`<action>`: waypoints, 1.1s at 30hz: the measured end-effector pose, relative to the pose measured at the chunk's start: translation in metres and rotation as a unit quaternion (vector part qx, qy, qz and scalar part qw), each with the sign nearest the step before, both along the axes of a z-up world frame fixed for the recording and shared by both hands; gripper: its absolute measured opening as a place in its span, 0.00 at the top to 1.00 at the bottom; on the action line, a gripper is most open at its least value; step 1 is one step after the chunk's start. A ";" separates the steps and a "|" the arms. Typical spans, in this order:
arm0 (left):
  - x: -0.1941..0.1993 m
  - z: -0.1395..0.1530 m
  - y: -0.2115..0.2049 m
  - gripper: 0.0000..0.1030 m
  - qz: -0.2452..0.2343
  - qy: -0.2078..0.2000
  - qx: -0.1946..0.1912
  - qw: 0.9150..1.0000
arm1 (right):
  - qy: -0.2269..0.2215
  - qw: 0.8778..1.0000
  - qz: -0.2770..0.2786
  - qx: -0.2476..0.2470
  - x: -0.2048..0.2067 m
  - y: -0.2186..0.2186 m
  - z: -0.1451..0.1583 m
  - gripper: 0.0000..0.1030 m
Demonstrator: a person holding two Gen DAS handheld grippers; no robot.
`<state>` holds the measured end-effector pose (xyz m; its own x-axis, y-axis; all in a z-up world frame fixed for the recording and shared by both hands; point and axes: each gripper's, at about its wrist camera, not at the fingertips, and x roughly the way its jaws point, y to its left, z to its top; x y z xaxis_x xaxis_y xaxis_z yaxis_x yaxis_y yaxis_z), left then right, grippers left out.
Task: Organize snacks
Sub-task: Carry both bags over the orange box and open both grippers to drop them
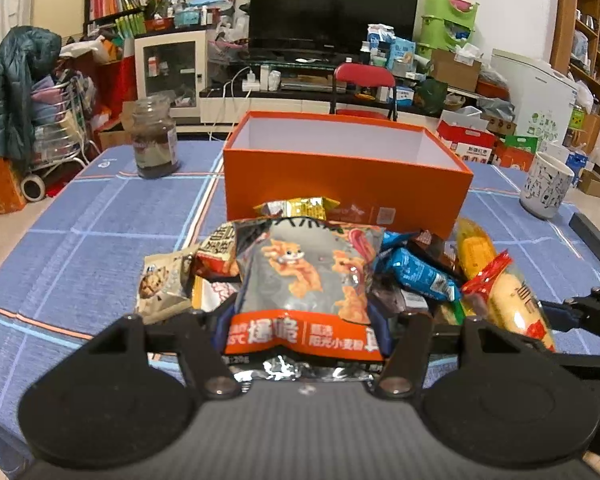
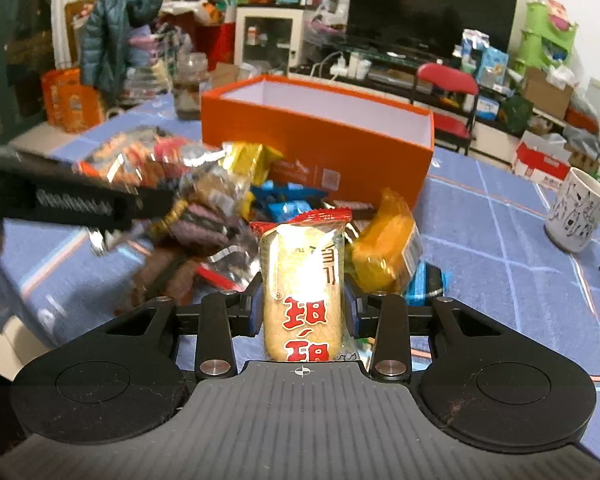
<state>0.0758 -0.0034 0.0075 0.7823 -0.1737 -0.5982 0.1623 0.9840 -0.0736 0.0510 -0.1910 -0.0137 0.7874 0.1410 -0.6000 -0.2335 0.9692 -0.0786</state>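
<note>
My left gripper [image 1: 302, 332] is shut on a silver and orange snack bag [image 1: 304, 280] printed with orange animals, held above the heap of snack packs [image 1: 416, 272]. My right gripper [image 2: 305, 312] is shut on a pale yellow cracker pack [image 2: 304, 280] with red characters and a red top seal. Each held pack shows in the other view too: the cracker pack [image 1: 508, 300] at the right, the silver bag [image 2: 140, 156] at the left, blurred. Behind the heap stands an open orange box [image 1: 340, 176] with a white inside; its floor is hidden.
A blue checked cloth [image 1: 80, 248] covers the table. A glass jar [image 1: 154, 140] stands at the back left and a white patterned mug [image 1: 544, 186] at the right, with a black bar [image 1: 594, 240] beside it. A red chair [image 1: 364, 80] stands behind the box.
</note>
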 end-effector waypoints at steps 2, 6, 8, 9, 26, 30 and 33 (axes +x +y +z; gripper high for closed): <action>-0.001 0.007 0.001 0.41 0.002 -0.009 -0.006 1.000 | -0.013 1.000 -0.004 0.001 -0.003 0.003 0.010 0.80; 0.000 0.028 0.001 0.41 0.003 -0.039 -0.006 0.999 | -0.031 0.999 -0.019 0.016 0.000 0.001 0.031 0.80; 0.006 0.039 0.004 0.41 0.004 -0.044 -0.016 0.999 | -0.042 0.998 -0.032 0.030 0.005 -0.006 0.043 0.80; 0.011 0.044 0.005 0.41 0.005 -0.046 -0.019 0.999 | -0.046 0.998 -0.038 0.035 0.009 -0.010 0.047 0.80; 0.198 0.054 -0.010 0.41 0.037 -0.032 0.024 0.999 | -0.010 0.993 -0.087 0.079 0.209 -0.037 0.060 0.80; 0.233 0.033 -0.019 0.35 0.022 -0.008 0.038 0.999 | 0.001 0.994 -0.094 0.054 0.248 -0.027 0.048 0.77; 0.236 0.031 -0.015 0.17 0.025 -0.012 0.028 0.999 | 0.003 0.993 -0.099 0.069 0.256 -0.031 0.050 0.70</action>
<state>0.3115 -0.0186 0.0390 0.8034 -0.1008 -0.5868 0.1138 0.9934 -0.0148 0.3073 -0.2217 0.0366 0.8048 0.0647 -0.5900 -0.0367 0.9976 0.0593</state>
